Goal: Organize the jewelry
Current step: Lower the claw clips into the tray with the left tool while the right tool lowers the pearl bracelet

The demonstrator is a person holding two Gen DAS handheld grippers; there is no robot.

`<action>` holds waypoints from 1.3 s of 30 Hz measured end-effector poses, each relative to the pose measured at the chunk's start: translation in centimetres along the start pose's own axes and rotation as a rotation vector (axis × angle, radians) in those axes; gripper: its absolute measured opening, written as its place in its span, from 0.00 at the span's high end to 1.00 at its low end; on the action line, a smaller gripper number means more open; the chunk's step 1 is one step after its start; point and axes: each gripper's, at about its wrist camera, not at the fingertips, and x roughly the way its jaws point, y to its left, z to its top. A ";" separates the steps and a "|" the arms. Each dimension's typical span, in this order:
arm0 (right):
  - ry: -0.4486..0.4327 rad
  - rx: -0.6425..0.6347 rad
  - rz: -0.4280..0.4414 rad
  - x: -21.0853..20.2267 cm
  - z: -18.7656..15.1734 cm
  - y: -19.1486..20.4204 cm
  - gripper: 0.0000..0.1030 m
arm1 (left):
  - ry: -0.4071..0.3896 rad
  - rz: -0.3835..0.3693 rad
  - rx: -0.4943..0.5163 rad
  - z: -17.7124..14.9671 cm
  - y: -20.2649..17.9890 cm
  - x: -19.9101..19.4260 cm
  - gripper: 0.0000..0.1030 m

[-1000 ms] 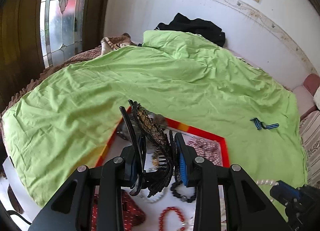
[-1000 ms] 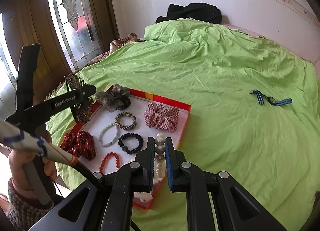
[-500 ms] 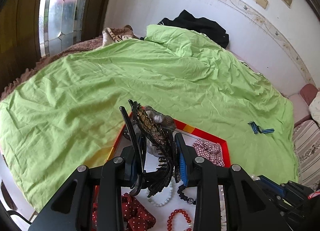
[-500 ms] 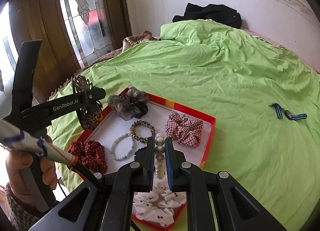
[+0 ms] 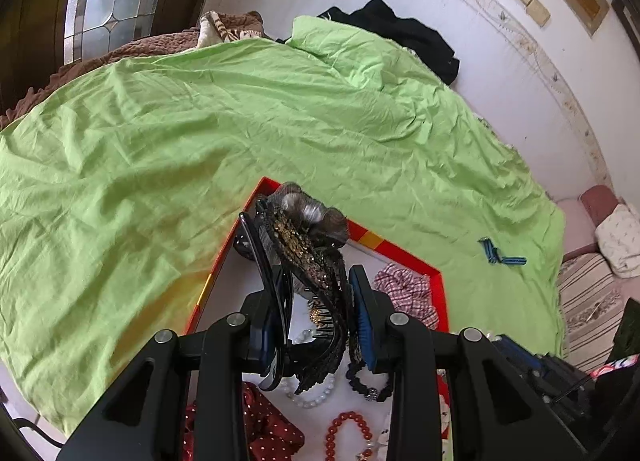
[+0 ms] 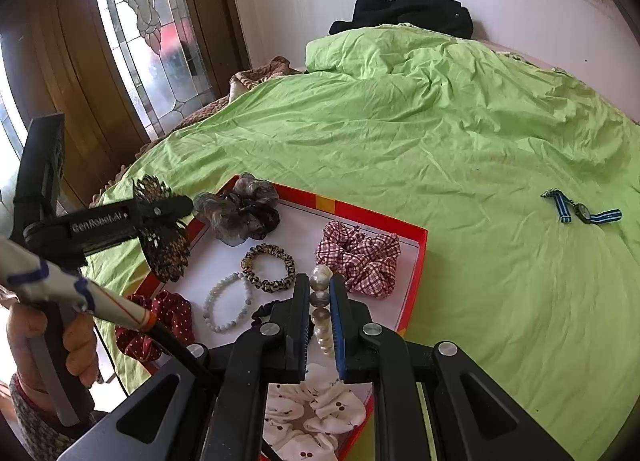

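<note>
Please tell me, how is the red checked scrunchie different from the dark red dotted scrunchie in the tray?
The red checked scrunchie has a red and white plaid pattern; the dark red dotted scrunchie is deep red with small white dots. The checked one lies near the tray's far right edge, fully visible; the dotted one lies at the near left edge, partly hidden behind a cable. Both are gathered fabric rings lying inside the tray.
</note>
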 end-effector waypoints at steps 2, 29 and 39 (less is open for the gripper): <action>0.005 0.008 0.013 0.4 0.1 0.0 0.89 | 0.011 0.007 -0.002 0.0 0.1 0.4 0.70; 0.098 0.091 0.066 5.2 0.6 -0.9 0.89 | 0.147 0.023 -0.012 -0.1 0.8 5.1 0.70; 0.137 0.087 0.011 6.2 -0.3 -2.3 0.89 | 0.162 0.048 -0.017 0.0 1.1 5.8 0.69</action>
